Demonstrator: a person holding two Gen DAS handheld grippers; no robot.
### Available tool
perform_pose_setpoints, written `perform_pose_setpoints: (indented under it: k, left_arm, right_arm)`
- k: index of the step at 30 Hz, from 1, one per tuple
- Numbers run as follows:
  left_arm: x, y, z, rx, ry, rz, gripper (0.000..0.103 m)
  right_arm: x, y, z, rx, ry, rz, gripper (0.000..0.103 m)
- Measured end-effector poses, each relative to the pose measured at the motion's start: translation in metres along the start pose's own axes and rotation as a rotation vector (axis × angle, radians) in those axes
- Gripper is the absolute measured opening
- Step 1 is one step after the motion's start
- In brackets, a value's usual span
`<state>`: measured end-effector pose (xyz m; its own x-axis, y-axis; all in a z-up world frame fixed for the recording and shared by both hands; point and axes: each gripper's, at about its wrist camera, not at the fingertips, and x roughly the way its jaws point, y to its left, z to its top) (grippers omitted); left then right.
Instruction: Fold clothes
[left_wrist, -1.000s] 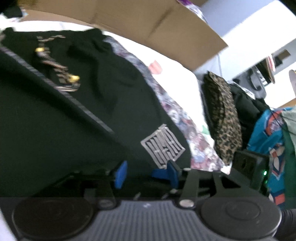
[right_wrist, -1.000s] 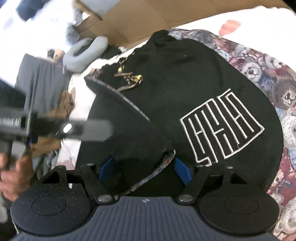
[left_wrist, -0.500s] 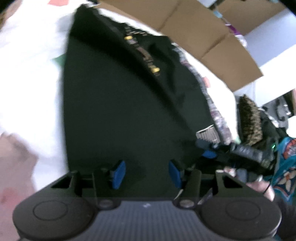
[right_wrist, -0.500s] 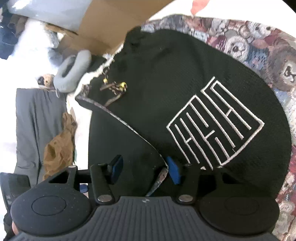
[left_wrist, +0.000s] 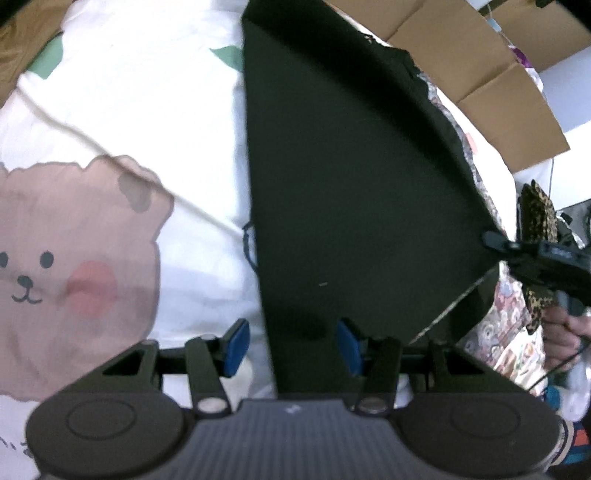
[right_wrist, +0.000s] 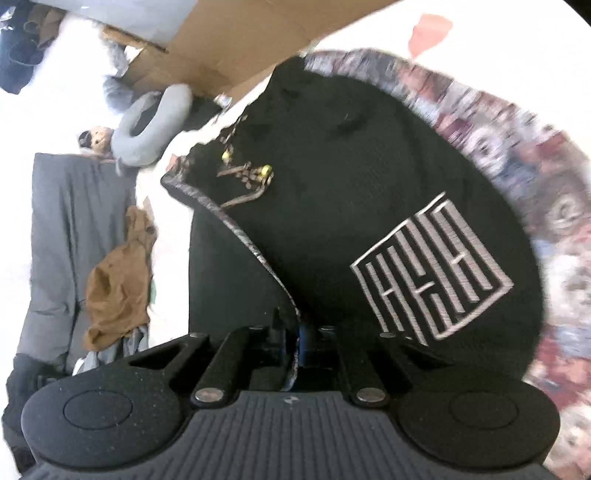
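Observation:
A black garment (left_wrist: 351, 192) lies on a white bedsheet; in the right wrist view the black garment (right_wrist: 351, 184) shows a pale square embroidered logo (right_wrist: 432, 266), gold-tipped drawstrings (right_wrist: 247, 177) and a bear-print lining. My left gripper (left_wrist: 291, 345) is open, its blue pads straddling the garment's near corner. My right gripper (right_wrist: 291, 332) is shut on the garment's patterned hem edge. In the left wrist view that right gripper (left_wrist: 491, 240) shows at the garment's far right corner, held by a hand (left_wrist: 565, 332).
The white sheet (left_wrist: 122, 110) carries a pink bear print (left_wrist: 70, 269). Cardboard boxes (left_wrist: 480, 66) stand behind. A leopard-print item (left_wrist: 535, 221) lies at right. In the right wrist view a grey neck pillow (right_wrist: 151, 125), grey trousers (right_wrist: 70, 229) and a brown cloth (right_wrist: 118, 284) lie at left.
My right gripper has shut on the hem edge that lay between its open pads. My left gripper has swung left to the garment's near corner, so the bear sheet now shows.

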<state>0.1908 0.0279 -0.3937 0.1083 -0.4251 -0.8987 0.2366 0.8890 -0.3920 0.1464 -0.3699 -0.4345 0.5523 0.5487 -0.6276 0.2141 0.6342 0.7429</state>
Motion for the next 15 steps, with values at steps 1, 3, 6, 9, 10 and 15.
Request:
perform_pose_setpoints:
  k: [1, 3, 6, 9, 10, 15]
  left_arm:
    - [0.001, -0.001, 0.0, 0.004, 0.002, 0.003, 0.055]
    - [0.003, -0.004, 0.0, 0.006, 0.011, -0.008, 0.055]
    - [0.007, -0.007, 0.0, 0.01, 0.024, -0.025, 0.055]
    - [0.011, -0.011, -0.001, 0.012, 0.039, -0.04, 0.055]
    - [0.013, -0.012, -0.001, 0.013, 0.046, -0.043, 0.055]
    - [0.017, -0.019, -0.004, 0.029, 0.065, -0.06, 0.055]
  right_arm:
    - [-0.006, 0.002, 0.0, 0.0, -0.007, -0.004, 0.004]
    - [-0.019, 0.005, 0.001, 0.0, -0.021, -0.013, 0.004]
    - [-0.038, 0.009, 0.001, 0.001, -0.041, -0.025, 0.003]
    - [-0.056, 0.014, 0.002, 0.001, -0.062, -0.038, 0.003]
    - [-0.063, 0.015, 0.002, 0.001, -0.069, -0.042, 0.003]
    - [-0.084, 0.016, 0.002, -0.004, -0.098, -0.062, 0.004]
